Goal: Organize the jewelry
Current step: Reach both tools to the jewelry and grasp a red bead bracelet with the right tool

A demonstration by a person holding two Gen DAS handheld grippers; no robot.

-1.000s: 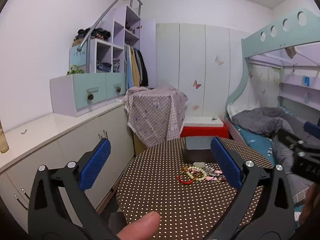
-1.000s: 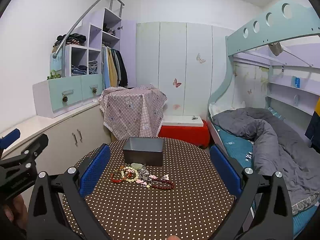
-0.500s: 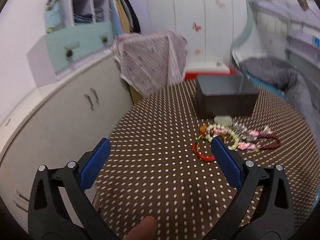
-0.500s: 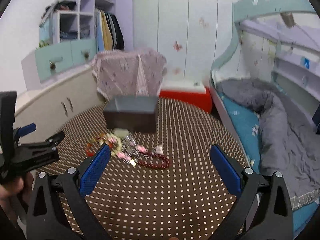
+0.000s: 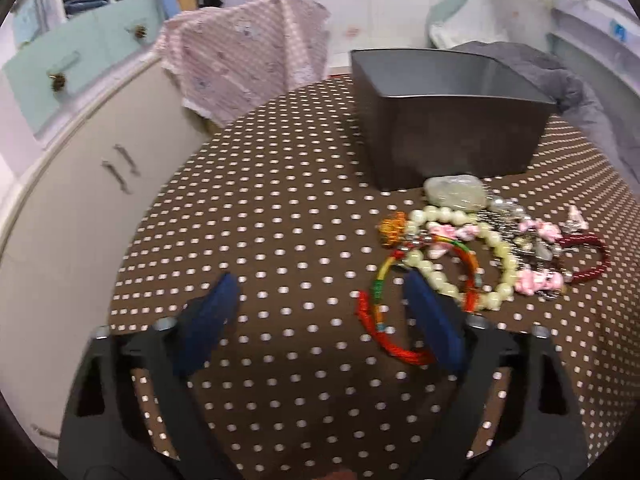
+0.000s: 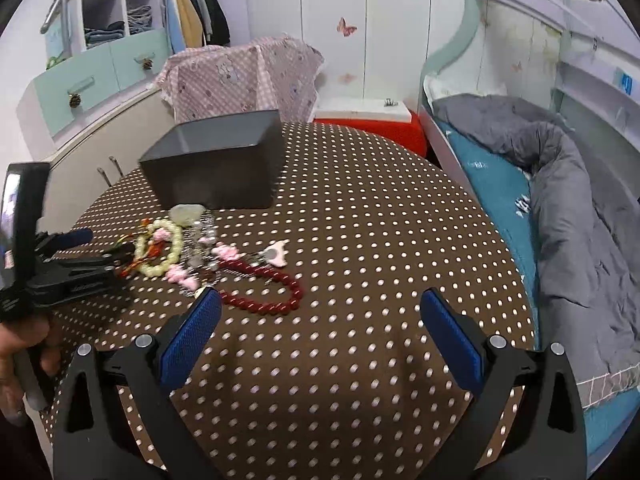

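While both sets of fingers stand wide apart and hold nothing, the left gripper (image 5: 320, 312) has its right finger (image 5: 434, 326) overlapping the red cord bracelet (image 5: 384, 330); the right gripper (image 6: 320, 334) has the dark red bead bracelet (image 6: 266, 292) just beyond its left finger (image 6: 192, 338). Beyond the jewelry sits the grey box (image 5: 448, 120).

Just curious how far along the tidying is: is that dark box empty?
Seemingly empty: the dark box shows only bare inner walls; its floor is hidden. The jewelry pile lies outside.

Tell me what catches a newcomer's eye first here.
A tangled heap of jewelry, with pale green beads and a dark red bead bracelet, lies on the brown polka-dot tablecloth. Just behind it stands an open dark gray box. The left tool hovers open beside the heap.
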